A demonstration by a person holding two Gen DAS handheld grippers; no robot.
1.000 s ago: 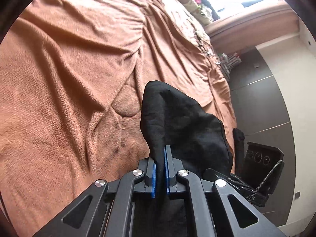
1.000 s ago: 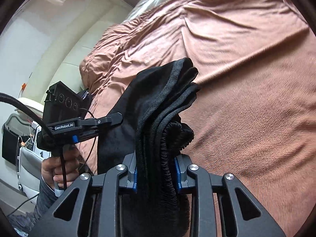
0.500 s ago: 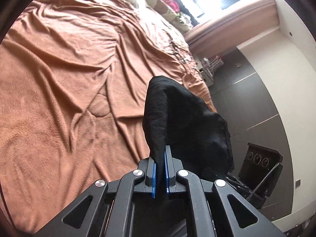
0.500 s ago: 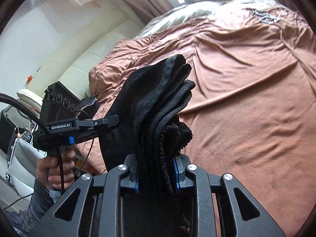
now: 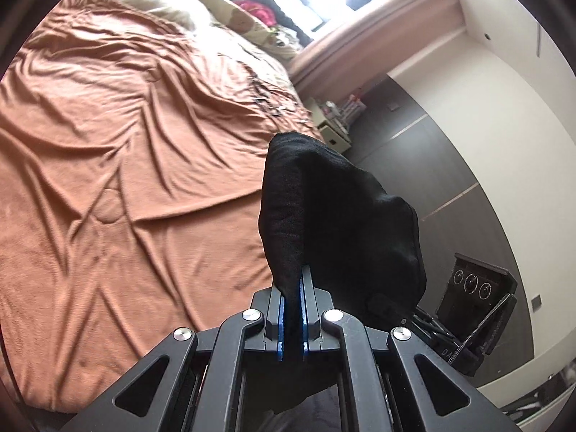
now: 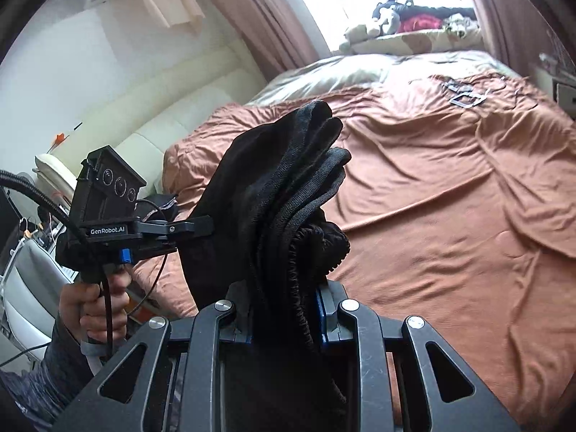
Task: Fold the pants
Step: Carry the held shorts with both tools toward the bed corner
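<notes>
Right wrist view: the right gripper is clamped on a thick bunch of the black pants, several layers stacked between its blue pads, with a gathered elastic edge, probably the waistband, bulging out on the right side. Left wrist view: the left gripper is pinched nearly together on a thin fold of the same pants. Both ends are held up in the air, above the near edge of the bed; none of the fabric that I can see lies on the orange blanket.

Handling, as a judgement: the cloth is soft and limp. It droops over the pads and keeps no shape of its own, so it should sag between the two holds and will want a flat surface before any crease stays. It looks light, knit and not slippery. The thick bundle on the right may shed a layer if the grip slackens; the thin pinch on the left looks secure. Sound places to hold are the waistband and the hem ends or outer seams, taken evenly so that the legs hang aligned.

Appearance: plain black, matt, ribbed along the folded edges, no markings visible. The lower part hangs out of sight beneath both grippers.
</notes>
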